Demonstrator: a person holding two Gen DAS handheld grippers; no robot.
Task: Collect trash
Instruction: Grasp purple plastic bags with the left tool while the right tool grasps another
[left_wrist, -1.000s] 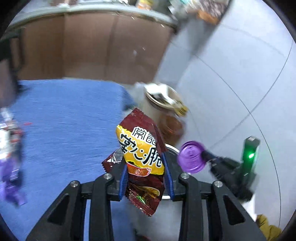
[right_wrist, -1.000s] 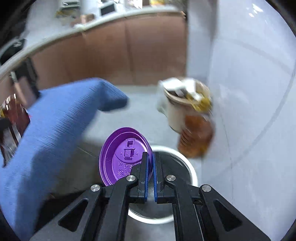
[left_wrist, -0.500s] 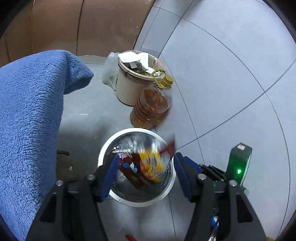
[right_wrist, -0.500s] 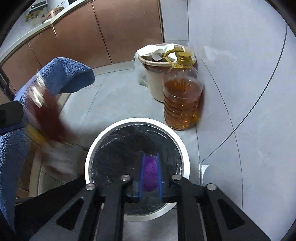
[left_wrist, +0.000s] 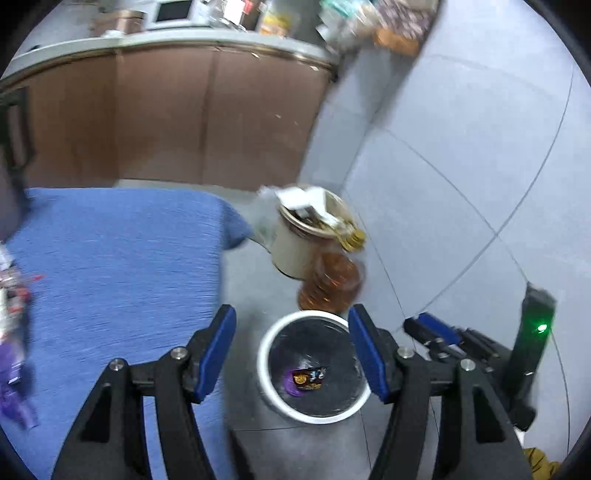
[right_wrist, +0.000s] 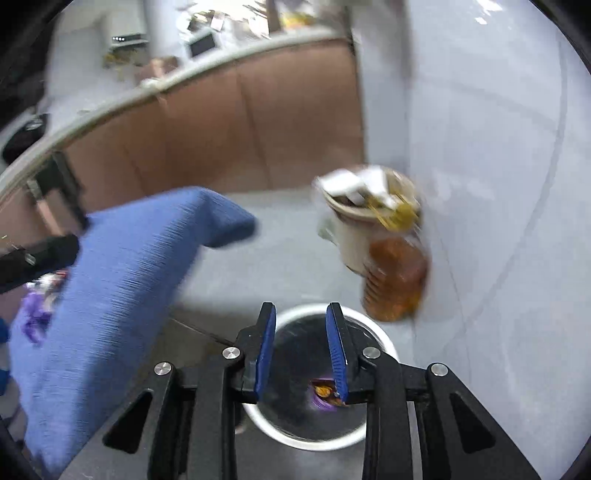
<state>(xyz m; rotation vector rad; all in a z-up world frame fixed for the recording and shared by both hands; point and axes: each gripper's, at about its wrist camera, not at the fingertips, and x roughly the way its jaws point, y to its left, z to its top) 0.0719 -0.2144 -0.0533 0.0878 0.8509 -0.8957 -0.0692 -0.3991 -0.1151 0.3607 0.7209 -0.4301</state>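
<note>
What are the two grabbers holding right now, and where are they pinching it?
Nothing. The left gripper and the right gripper are both open and bare. The snack wrapper and the purple lid lie inside the bin.

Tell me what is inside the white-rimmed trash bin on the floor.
Inside the trash bin, on its dark liner, lie a purple lid and a snack wrapper partly on top of it. Anything beneath them is covered.

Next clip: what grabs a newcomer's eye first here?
The white-rimmed trash bin on the floor, framed between the open left tool, with a snack wrapper lying on a purple lid inside. Behind it stands an amber oil bottle; a blue towel fills the left.
</note>
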